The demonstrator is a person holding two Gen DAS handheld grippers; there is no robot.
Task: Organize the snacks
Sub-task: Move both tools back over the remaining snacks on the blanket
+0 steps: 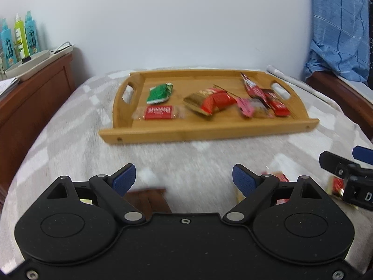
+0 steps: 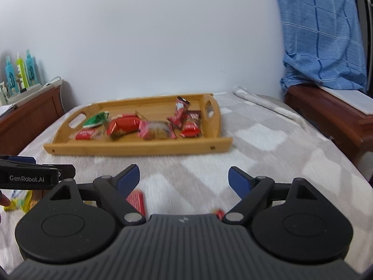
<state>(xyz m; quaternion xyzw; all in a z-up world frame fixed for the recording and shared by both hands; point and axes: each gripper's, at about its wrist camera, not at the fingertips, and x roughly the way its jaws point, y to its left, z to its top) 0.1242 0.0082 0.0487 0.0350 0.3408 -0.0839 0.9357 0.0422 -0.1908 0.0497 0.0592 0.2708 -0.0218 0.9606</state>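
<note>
A wooden tray lies on the bed ahead and holds several snacks: a green packet, a red biscuit packet, a red-gold bag, a pink packet and dark red bars. My left gripper is open and empty, above a brown snack on the blanket. My right gripper is open and empty, above a red ridged snack. Red wrappers lie right of the left gripper.
A grey checked blanket covers the bed. A wooden bedside cabinet with bottles stands at the left. A blue cloth hangs over wooden furniture at the right. Yellow wrappers lie at the left edge.
</note>
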